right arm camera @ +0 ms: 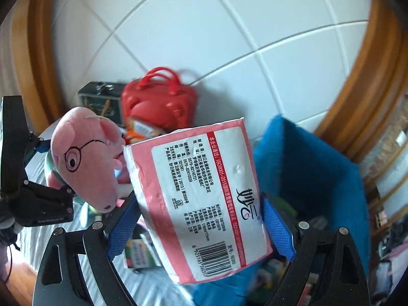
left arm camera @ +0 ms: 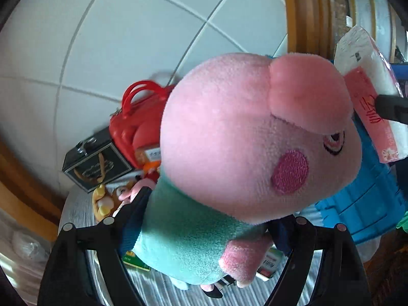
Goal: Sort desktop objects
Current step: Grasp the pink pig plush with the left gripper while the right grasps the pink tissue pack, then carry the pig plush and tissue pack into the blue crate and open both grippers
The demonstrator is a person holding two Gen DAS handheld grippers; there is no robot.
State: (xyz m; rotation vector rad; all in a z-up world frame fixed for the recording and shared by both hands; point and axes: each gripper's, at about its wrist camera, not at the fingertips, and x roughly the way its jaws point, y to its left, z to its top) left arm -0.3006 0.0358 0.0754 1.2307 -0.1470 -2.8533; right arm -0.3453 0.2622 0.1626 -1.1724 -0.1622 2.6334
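- Left gripper (left arm camera: 204, 232): jaws clamped on the pig plush (left arm camera: 229, 137) at its green body; the big pink head overhangs forward, well above the table (left arm camera: 76, 211).
- Right gripper (right arm camera: 201, 219): jaws clamped on the tissue pack (right arm camera: 196, 193) across its width, blue pads (right arm camera: 122, 232) pressing the wrapper. The pack is tilted, barcode end toward the camera.
- Both items are in the air; the blue bin (right arm camera: 306, 178) is just right of the pack, beyond the pig.
- Judgement: carry phase, drop-off next. Which item belongs in the bin cannot be told.
- The two loads are close together in the right view; keep them apart during transit.
- The plush is top-heavy; hold the squeeze until it is low over its target.
- The wrapper is slick; release the pack level, not tilted.
- Clutter below: red bag (right arm camera: 158, 99) and black box (left arm camera: 97, 163). Lower clear of both.
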